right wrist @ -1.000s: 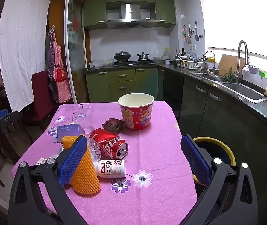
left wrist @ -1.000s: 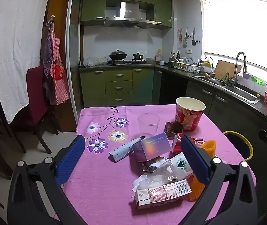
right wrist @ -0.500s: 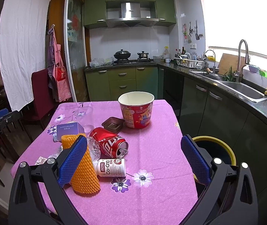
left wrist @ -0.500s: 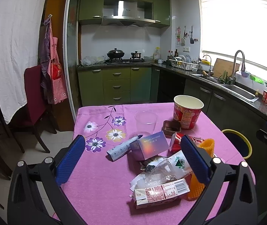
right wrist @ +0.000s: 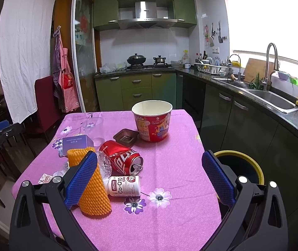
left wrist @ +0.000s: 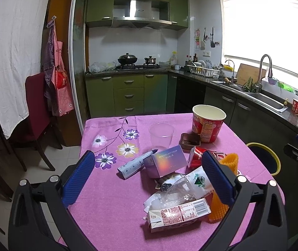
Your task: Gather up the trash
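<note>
Hovering over the near edge of the bench (left wrist: 111,198), spread with a pink flowered cloth: left hand-held gripper (left wrist: 149,179), blue pads wide apart and gripping nothing. Likewise hanging above the bench's right side: right hand-held gripper (right wrist: 149,177), jaws gaping, nothing between them.

Lying in a loose heap toward the near right of the bench:
- one red soda can (right wrist: 120,159) on its side, long axis running diagonally, opened top pointing toward the right camera
- one white supplement bottle (right wrist: 124,186) on its side, long axis across the bench, just beside the can
- one orange foam net sleeve (right wrist: 90,188), lying lengthwise from far to near, open end facing away (partly hidden by a blue pad)
- one carton (left wrist: 178,211) lying flat, long axis left to right, barcode facing up
- one crushed clear plastic bottle (left wrist: 182,188) resting against the carton
- one white tube (left wrist: 134,164), dark tip pointing up-right toward the purple box (left wrist: 164,164) and touching it

Standing upright farther back: one red paper bucket (right wrist: 152,123), one clear plastic cup (left wrist: 161,133), and one small brown tray (right wrist: 126,137) just beside the bucket.

Sitting on the floor off the bench's right side: one yellow-rimmed bin (right wrist: 241,167), mouth facing up.
</note>
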`<control>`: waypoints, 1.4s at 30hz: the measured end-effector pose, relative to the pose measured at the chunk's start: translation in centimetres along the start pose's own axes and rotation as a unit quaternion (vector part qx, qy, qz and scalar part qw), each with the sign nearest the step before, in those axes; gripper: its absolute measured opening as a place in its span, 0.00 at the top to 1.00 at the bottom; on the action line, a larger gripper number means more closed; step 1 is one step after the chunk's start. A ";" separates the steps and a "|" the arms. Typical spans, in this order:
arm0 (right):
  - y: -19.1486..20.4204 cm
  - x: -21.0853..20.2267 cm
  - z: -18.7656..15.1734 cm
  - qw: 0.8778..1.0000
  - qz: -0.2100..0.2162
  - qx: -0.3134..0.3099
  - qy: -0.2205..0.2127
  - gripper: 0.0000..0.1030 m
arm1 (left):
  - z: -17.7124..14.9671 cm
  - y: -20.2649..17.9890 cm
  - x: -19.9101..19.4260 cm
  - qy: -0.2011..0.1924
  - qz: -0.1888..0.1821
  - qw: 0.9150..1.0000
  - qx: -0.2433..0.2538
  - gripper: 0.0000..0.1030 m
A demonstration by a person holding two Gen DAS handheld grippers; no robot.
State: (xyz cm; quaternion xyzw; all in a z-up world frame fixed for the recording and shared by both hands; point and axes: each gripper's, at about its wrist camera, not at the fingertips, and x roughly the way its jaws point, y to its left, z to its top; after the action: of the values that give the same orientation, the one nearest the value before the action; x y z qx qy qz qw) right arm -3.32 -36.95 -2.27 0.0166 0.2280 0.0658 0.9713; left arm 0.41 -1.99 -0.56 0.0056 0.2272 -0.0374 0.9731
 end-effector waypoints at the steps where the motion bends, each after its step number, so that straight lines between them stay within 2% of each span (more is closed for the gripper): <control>1: 0.0 0.0 0.0 1.000 0.000 0.000 0.000 0.04 | 0.0 0.0 0.0 0.000 0.000 1.000 0.000 0.06; 42: -0.2 0.1 -0.1 1.000 0.001 0.000 0.002 0.04 | 0.1 -0.5 0.0 0.001 -0.003 1.000 0.004 0.06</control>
State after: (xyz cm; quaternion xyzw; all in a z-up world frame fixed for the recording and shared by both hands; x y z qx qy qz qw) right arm -3.23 -37.10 -2.39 0.0171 0.2303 0.0664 0.9707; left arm 0.39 -2.53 -0.40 0.0092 0.2284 -0.0412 0.9727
